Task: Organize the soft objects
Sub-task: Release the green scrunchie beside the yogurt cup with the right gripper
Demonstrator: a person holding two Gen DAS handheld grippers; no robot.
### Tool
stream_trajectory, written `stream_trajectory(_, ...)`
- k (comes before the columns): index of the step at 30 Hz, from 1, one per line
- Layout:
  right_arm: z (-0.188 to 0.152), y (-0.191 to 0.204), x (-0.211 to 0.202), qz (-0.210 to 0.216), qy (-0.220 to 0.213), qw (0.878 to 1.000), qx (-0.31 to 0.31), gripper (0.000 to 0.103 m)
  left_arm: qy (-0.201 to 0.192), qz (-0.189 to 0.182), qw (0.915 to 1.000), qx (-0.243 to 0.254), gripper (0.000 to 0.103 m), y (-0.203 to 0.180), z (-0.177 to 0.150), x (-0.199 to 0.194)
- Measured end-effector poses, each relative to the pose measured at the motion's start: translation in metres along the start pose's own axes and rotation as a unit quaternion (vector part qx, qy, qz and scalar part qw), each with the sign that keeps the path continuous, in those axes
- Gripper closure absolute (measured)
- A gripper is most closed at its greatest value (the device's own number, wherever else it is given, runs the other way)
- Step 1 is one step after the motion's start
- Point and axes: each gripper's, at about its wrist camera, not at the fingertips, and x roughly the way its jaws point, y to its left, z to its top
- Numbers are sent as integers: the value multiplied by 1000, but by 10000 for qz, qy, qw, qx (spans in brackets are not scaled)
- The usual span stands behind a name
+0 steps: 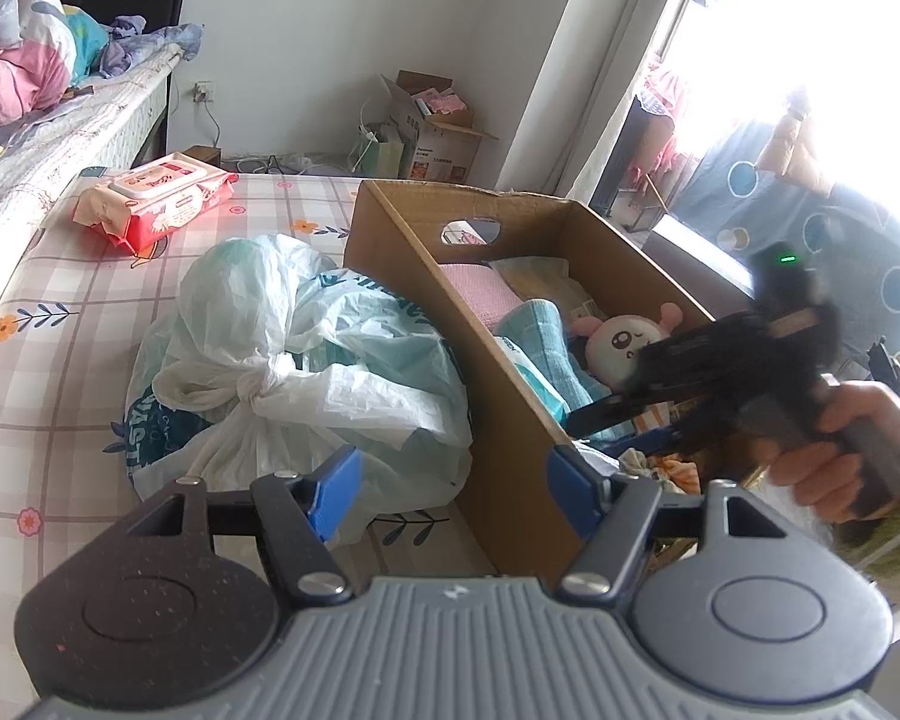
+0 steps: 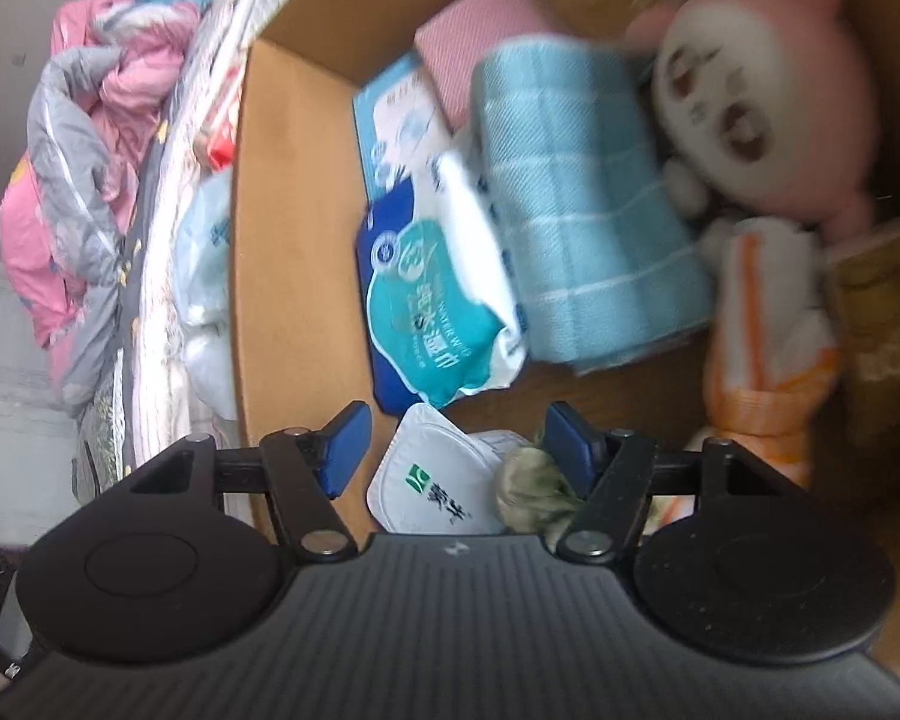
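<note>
A hand [image 1: 852, 450] holds the right gripper [image 2: 453, 441] over the box [image 1: 402, 252], jaws apart, empty. Towel [image 2: 582, 228] and plush [image 2: 768, 90] lie inside. The left gripper [image 1: 453, 480] gapes, empty, beside a bag [image 1: 294, 348].

A red wipes pack [image 1: 156, 201] lies upper left on the checked bed sheet [image 1: 42, 372]; an open carton [image 1: 435, 138] stands by the far wall.
</note>
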Motion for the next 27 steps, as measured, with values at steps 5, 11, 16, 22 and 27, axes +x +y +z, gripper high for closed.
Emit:
stream_trajectory(5,3,-1,36,156,605,9979,164,34,-91,69,9999,-25,32,1,-1,-8)
stream_trajectory(11,0,-2,20,262,365,9988,205,34,-96,95,9999,-80,31,4,-2,-10)
stream_trajectory(16,-2,1,-25,287,-315,9989,188,32,-118,76,9999,-20,30,3,-5,-14)
stream_trajectory(22,-20,4,-59,218,-209,9993,210,20,-183,80,9998,-60,29,5,-8,-19)
stream_trajectory(27,-30,3,-61,123,205,9997,70,17,-195,122,9997,-38,28,7,-11,-24)
